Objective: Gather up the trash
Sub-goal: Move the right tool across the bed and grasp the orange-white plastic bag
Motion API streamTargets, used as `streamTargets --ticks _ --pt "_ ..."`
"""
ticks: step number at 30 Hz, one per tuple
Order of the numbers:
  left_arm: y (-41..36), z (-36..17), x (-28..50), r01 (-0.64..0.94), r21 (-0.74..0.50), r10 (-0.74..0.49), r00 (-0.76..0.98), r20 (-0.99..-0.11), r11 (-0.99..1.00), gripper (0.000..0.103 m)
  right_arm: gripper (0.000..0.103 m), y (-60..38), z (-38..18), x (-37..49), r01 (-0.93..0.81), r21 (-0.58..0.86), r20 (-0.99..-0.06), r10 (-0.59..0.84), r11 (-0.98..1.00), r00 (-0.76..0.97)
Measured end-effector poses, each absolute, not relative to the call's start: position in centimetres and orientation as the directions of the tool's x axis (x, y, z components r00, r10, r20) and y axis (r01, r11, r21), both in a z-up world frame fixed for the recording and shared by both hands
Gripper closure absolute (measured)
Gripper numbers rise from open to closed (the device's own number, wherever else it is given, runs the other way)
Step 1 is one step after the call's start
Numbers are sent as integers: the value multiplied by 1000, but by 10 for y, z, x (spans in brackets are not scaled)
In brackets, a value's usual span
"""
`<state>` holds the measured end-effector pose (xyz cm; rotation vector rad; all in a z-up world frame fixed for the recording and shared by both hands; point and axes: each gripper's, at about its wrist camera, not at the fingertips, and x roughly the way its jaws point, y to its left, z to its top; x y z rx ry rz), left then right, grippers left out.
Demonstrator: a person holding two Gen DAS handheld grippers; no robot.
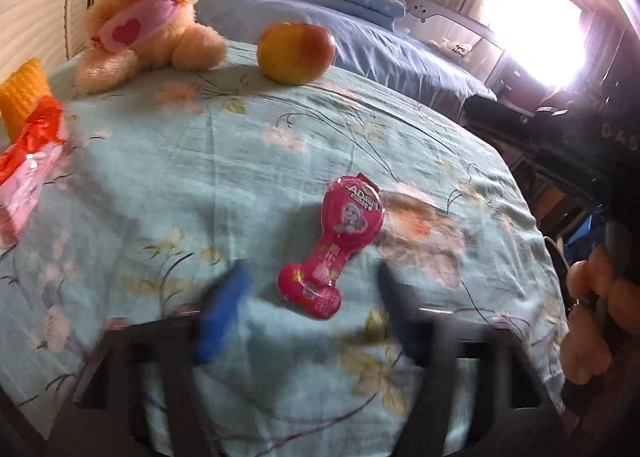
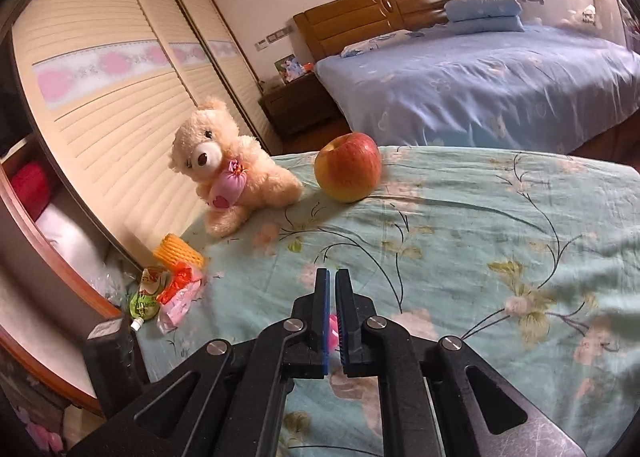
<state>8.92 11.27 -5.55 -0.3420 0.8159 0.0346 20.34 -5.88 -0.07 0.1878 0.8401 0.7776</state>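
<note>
The left gripper point(image 1: 312, 309) has its jaws wide apart on both sides of the pink wrapper point(image 1: 334, 241), low in the middle of the frame, so I think it is getting set to pinch it. The right gripper point(image 2: 333, 313) has its jaws almost closed, with a bit of pink showing between them; I cannot tell if they hold it. More trash point(image 2: 172, 285) sits in a pile at the lower left of the desk point(image 2: 500, 217), maybe gathered there, while the teddy bear point(image 2: 228, 173) and apple point(image 2: 347, 166) look like things to keep.

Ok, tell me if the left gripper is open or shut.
Open. The left gripper has its blurred fingers spread wide on either side of the pink wrapper, not touching it.
</note>
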Motion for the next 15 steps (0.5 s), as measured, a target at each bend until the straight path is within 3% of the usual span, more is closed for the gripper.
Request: streamTargets --ticks 1,5,9,13,15 --pt "115 -53 83 -161 -284 -94 698 -709 945 17 94 -59 -2 201 -541 442 -599 684 716 415" --pt "132 -48 43 -191 -272 -48 730 -681 943 17 72 -48 -9 187 -546 445 -605 688 710 401" --pt "165 -55 -6 -315 -240 69 724 -687 918 17 71 -17 -18 165 -587 453 -616 711 671 337" --pt "210 -67 -57 -488 -234 199 681 -704 841 18 48 33 -30 141 -632 479 -621 744 609 246" --pt "227 -72 -75 -552 -235 245 658 -712 800 18 44 63 -32 129 -654 488 -617 759 578 210"
